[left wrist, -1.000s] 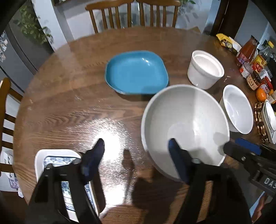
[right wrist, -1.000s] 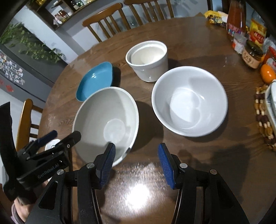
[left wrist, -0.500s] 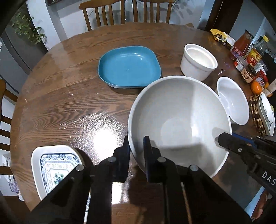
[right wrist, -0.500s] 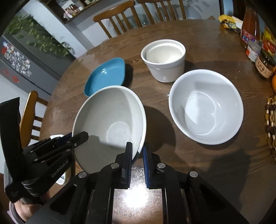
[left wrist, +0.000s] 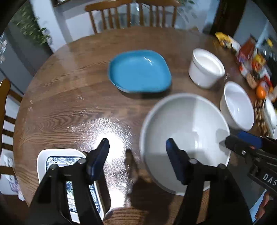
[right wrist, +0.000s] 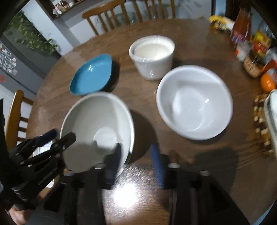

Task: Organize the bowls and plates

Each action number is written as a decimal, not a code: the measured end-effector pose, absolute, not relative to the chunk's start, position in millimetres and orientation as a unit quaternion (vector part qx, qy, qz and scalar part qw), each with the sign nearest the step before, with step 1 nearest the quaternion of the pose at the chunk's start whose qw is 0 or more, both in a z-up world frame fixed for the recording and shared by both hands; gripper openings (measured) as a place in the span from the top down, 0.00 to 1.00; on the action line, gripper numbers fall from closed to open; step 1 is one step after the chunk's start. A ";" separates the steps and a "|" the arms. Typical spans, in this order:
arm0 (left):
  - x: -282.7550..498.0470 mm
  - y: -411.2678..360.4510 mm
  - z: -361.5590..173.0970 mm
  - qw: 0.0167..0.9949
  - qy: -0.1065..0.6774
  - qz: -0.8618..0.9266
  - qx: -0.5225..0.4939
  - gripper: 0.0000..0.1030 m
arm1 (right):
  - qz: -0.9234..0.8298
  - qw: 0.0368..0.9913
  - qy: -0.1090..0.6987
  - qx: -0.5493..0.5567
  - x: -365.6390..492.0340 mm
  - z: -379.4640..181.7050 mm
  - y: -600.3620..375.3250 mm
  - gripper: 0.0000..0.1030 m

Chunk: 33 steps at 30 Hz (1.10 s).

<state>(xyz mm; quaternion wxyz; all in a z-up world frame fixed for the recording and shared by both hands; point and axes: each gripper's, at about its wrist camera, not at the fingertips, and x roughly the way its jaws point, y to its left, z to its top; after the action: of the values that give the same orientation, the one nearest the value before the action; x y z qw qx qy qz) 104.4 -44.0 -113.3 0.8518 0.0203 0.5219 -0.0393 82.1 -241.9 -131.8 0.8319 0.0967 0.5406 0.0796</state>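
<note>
A large grey-white bowl (left wrist: 187, 135) sits on the round wooden table (left wrist: 69, 97); it also shows in the right wrist view (right wrist: 97, 128). My left gripper (left wrist: 136, 147) is open, its jaws straddling the bowl's near left rim. My right gripper (right wrist: 136, 155) is open, its jaws straddling the bowl's near right rim. A white bowl (right wrist: 193, 102) stands to the right, a tall white pot (right wrist: 152, 55) behind it, and a blue square plate (left wrist: 140, 71) behind the large bowl. A blue-patterned white plate (left wrist: 57, 166) lies at the near left edge.
Jars, sauce bottles, snack packets and an orange (right wrist: 267, 81) crowd the table's right edge beside a beaded mat (right wrist: 261, 124). Wooden chairs (left wrist: 131, 15) stand at the far side and at the left.
Both grippers were open a second ago, then shut on the large bowl's rim, and have opened again now. The views have pulled back slightly; both are motion-blurred.
</note>
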 end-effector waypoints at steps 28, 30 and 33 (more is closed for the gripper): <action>232.0 -6.7 -159.8 0.829 0.553 0.049 -0.062 0.77 | 0.139 0.814 0.562 0.056 230.4 -164.7 -155.3 0.87; 232.8 -10.2 -159.9 0.830 0.553 0.039 -0.059 0.87 | 0.142 0.809 0.567 0.054 231.5 -168.6 -151.9 0.93; 230.1 -13.6 -157.7 0.832 0.552 0.036 -0.048 0.89 | 0.145 0.811 0.564 0.056 230.2 -167.8 -148.8 0.93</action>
<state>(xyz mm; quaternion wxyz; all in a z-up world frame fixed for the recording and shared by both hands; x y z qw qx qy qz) 230.1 -13.6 -157.7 0.8318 -0.0484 0.5518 0.0357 230.2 -148.8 -167.8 0.8107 0.0562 0.5645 0.1450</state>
